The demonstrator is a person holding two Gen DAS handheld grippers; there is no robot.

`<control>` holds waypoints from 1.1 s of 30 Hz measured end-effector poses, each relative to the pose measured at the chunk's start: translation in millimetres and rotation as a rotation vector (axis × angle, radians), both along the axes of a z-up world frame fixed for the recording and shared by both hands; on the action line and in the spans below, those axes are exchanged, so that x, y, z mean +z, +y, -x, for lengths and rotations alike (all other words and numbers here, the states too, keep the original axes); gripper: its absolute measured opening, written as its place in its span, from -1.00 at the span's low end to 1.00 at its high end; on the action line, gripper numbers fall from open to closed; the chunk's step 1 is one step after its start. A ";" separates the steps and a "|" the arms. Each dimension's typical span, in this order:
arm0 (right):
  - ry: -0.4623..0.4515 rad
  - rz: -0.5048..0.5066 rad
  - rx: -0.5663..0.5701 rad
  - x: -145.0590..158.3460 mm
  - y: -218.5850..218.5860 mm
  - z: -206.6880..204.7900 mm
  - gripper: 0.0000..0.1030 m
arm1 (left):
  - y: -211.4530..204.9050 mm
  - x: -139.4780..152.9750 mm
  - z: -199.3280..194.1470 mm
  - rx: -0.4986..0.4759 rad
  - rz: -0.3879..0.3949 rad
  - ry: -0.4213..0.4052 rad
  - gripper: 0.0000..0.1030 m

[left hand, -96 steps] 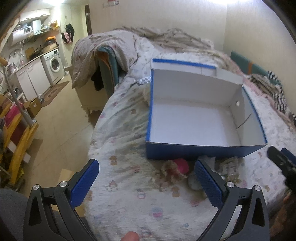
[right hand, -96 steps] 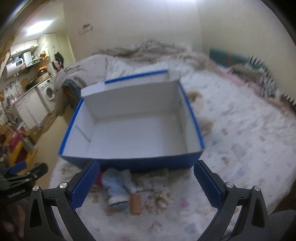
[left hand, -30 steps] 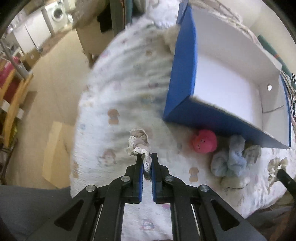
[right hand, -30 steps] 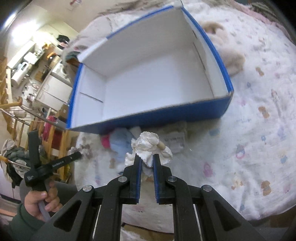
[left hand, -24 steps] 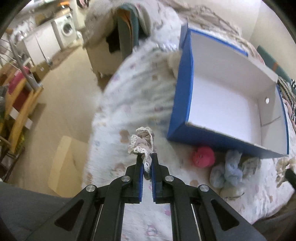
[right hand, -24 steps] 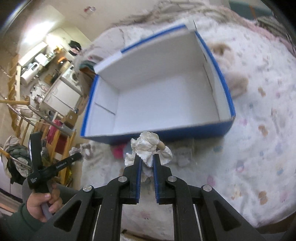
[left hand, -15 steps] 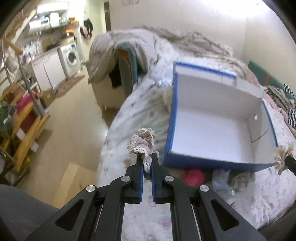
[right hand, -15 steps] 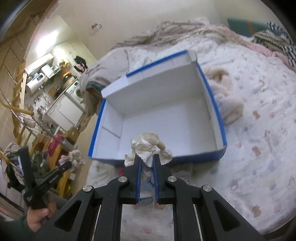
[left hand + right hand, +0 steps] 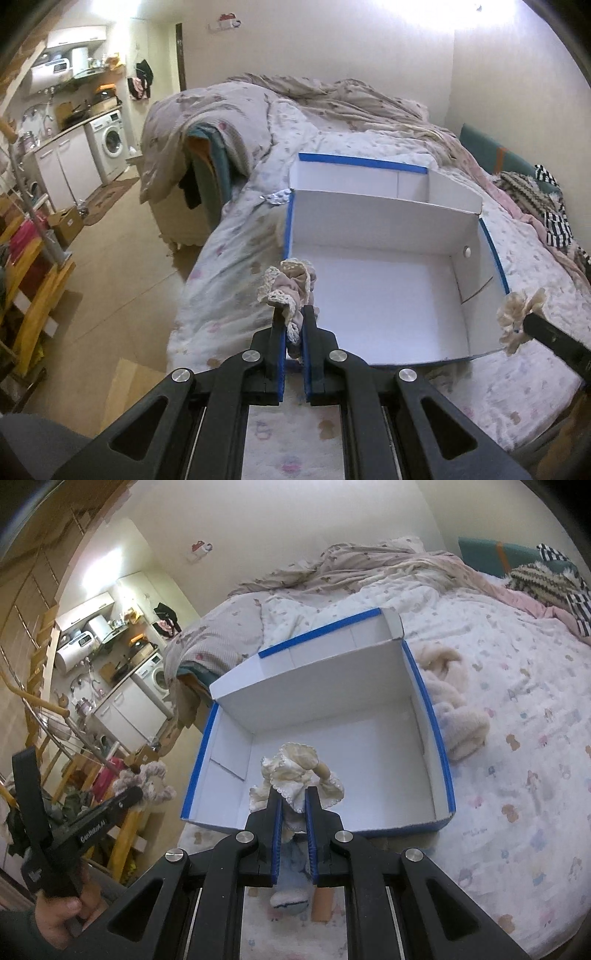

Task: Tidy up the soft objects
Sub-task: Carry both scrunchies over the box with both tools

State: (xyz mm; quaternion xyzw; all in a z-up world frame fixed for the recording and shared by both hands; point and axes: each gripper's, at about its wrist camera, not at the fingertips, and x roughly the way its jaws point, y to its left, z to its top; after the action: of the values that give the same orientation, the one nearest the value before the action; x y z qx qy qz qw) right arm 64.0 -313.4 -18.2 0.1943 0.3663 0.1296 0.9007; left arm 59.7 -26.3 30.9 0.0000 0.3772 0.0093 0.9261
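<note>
Both tongs, left [image 9: 294, 314] and right [image 9: 294, 794], clamp lace scrunchies above the box [image 9: 441, 738].

box [image 9: 432, 716] interior: open from above | walls ring it | fluffy toy [image 9: 458, 716] beside right wall

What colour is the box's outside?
Blue outside, white inside: the box shows best in the right wrist view.

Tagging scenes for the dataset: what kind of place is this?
Most likely a small studio flat: a bed with a rumpled quilt fills one side, and a kitchenette with a washing machine and white cabinets opens straight off it.
</note>
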 end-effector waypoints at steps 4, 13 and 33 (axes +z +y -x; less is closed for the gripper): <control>0.003 0.023 -0.002 -0.3 -1.2 -8.8 -0.74 | -8.5 3.8 -20.8 -0.013 -0.001 0.024 -0.87; 0.015 0.046 -0.002 -2.4 -5.3 -31.1 -0.74 | -21.1 -8.1 -56.6 -0.024 -0.021 0.076 -0.87; 0.035 0.152 0.006 -14.0 -0.1 -84.5 -0.74 | -54.3 -32.1 -105.3 -0.101 -0.081 0.097 -0.87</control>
State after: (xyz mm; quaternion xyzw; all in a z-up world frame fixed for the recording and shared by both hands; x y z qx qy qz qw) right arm 148.5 -313.5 -32.2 0.1266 0.3912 0.1006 0.9060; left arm 165.1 -80.6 -1.2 0.0570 0.4202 -0.0222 0.9054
